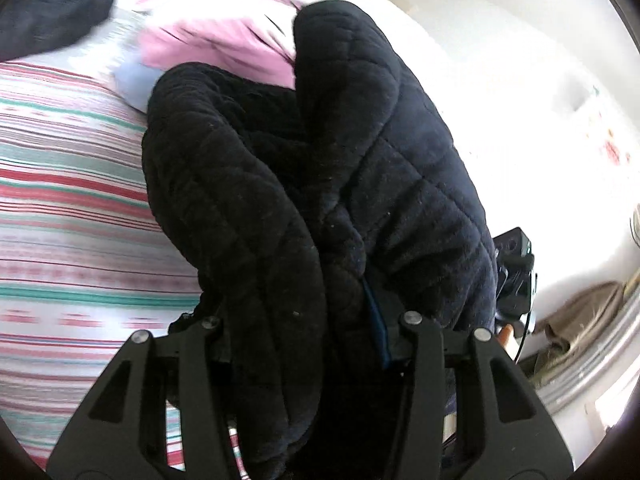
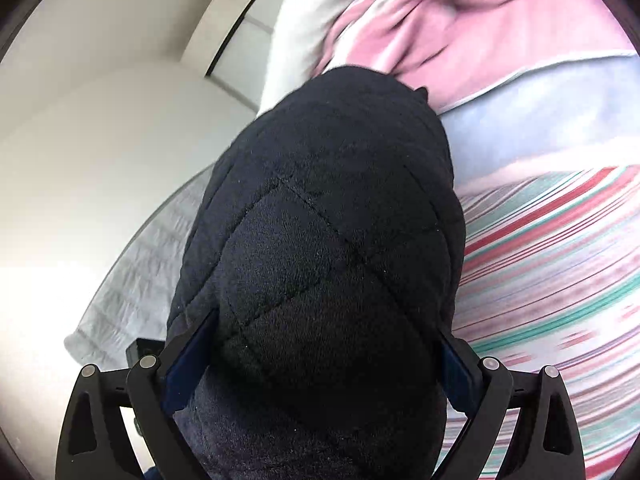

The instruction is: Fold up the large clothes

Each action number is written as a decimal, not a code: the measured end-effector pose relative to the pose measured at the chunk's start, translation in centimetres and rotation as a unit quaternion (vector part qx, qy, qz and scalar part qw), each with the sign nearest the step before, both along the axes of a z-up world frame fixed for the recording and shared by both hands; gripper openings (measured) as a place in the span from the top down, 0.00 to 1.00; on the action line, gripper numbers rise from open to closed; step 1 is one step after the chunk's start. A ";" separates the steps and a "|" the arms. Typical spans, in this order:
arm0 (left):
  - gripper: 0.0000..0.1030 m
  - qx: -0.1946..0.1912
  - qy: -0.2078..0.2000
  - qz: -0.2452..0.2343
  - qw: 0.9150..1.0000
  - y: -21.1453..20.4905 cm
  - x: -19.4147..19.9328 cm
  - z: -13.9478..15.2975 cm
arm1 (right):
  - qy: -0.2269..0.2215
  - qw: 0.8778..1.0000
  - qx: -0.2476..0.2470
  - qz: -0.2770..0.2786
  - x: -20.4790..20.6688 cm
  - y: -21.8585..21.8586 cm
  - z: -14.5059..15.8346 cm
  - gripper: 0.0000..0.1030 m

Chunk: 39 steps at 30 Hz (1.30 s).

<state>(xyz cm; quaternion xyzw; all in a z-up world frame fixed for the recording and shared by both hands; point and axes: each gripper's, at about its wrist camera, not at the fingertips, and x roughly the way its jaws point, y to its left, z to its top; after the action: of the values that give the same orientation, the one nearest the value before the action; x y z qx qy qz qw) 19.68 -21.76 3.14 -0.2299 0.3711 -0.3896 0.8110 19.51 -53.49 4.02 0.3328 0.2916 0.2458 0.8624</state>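
A dark navy quilted garment [image 1: 360,140] fills the middle of the left wrist view, bunched in thick folds that rise from between the fingers. My left gripper [image 1: 312,320] is shut on it, and the fabric hides its fingertips. In the right wrist view the same quilted garment [image 2: 320,220] bulges over my right gripper [image 2: 326,324], whose blue pads [image 2: 188,364] press on it from both sides. Both grippers hold it above a bed with a striped sheet [image 1: 72,200], also seen as the striped sheet [image 2: 560,280] on the right.
A pink cloth [image 1: 208,40] over pale blue fabric lies at the far end of the bed, the pink cloth [image 2: 480,28] beside a white pillow [image 2: 312,20]. Another dark garment [image 1: 52,0] sits far left. A black device [image 1: 516,268] and brown cloth [image 1: 580,316] are right.
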 end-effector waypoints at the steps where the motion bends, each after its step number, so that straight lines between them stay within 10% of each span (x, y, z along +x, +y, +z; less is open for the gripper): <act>1: 0.53 -0.003 0.003 -0.010 1.000 -2.0 0.3 -0.5 | 0.001 1.000 -0.006 -0.010 -0.4 -1.6 0.1 0.05; 9: 0.46 0.013 0.098 -0.034 0.994 -12.2 0.1 -10.1 | 0.160 0.974 -0.073 -0.144 -0.6 -13.4 -8.2 0.03; 11: 0.43 -0.001 0.091 -0.037 0.995 -11.7 -0.5 -10.0 | 0.153 0.979 0.000 -0.132 -1.0 -15.0 -9.3 0.03; 13: 0.41 -0.005 0.109 -0.047 0.993 -10.9 0.1 -9.9 | 0.149 0.977 -0.028 -0.149 -1.3 -14.8 -8.3 0.03; 20: 0.39 0.026 0.111 -0.056 0.992 -8.2 0.2 -6.7 | 0.096 0.958 -0.198 -0.185 -2.3 -9.0 -1.3 0.03; 29: 0.37 0.108 0.053 -0.052 0.991 -4.9 -1.7 -4.5 | 0.067 0.953 -0.233 -0.183 -5.5 -1.6 2.3 0.03; 39: 0.33 0.272 -0.009 0.042 0.961 0.0 -7.3 -2.0 | 0.101 0.916 -0.331 -0.205 -12.0 9.2 0.1 0.03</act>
<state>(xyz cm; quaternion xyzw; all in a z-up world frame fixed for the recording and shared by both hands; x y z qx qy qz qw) 12.38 -21.73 1.09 -0.0123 0.4459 -0.2418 0.8617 7.53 -44.30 4.10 0.1037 0.3670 -0.0815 0.9208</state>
